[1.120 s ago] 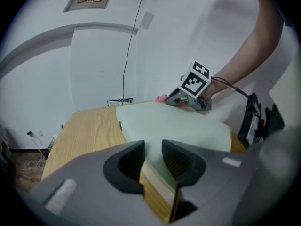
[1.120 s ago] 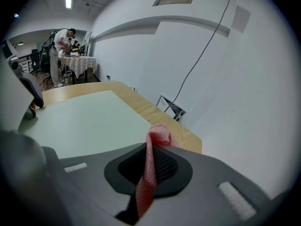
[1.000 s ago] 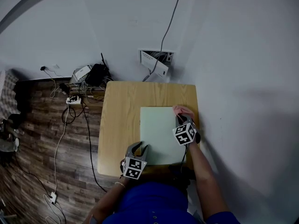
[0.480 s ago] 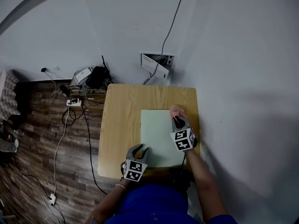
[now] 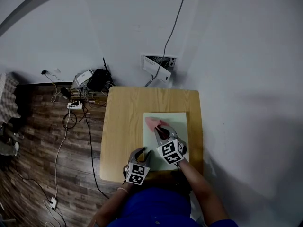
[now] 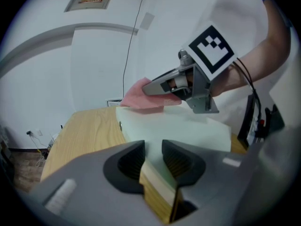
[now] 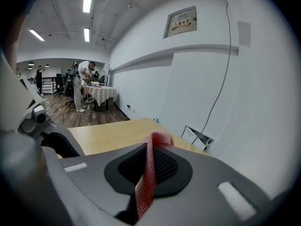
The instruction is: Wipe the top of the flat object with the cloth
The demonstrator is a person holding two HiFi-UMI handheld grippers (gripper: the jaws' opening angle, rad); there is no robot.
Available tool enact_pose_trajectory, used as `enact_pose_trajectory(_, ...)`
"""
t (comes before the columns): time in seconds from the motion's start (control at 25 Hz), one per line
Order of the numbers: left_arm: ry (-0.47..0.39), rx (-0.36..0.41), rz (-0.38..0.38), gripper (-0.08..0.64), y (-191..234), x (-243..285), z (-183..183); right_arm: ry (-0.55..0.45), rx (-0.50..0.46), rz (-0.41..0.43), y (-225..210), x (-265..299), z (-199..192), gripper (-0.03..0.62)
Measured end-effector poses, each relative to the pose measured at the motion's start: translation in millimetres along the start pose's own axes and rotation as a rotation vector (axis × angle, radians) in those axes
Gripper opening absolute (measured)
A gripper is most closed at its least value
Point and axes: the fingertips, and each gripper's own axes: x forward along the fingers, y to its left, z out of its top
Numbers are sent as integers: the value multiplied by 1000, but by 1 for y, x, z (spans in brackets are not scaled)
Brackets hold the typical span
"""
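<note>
A pale green flat object (image 5: 178,125) lies on the wooden table (image 5: 122,122). My right gripper (image 5: 160,129) is shut on a pink cloth (image 5: 152,123), which sits over the object's left half. In the right gripper view the cloth (image 7: 148,173) stands pinched between the pads. The left gripper view shows that gripper (image 6: 151,87) and the cloth (image 6: 137,96) just above the green surface (image 6: 183,126). My left gripper (image 5: 140,152) is at the object's near left corner. Its jaws (image 6: 153,150) are shut on that corner, green top and wood-coloured edge between the pads.
A wall runs close along the table's right side. A floor box with a cable (image 5: 158,65) sits behind the table. Cables, a power strip and dark devices (image 5: 90,78) clutter the wooden floor at back left. People stand far off in the room (image 7: 83,86).
My right gripper has carried the pink cloth from the object's far right corner leftwards and nearer, across the green top. The left gripper has stayed at the near left corner.
</note>
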Motion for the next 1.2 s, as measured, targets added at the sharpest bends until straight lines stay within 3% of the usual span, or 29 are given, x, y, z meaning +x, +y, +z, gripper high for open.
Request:
enact_pose_trajectory(0.52, 0, 2, -4, 115, 1, 0, -1, 157, -103, 113, 61, 40, -33, 17)
enact_pose_trajectory(1.2, 1, 6, -4, 115, 2, -1, -1, 171, -126, 129, 59, 36, -38, 16)
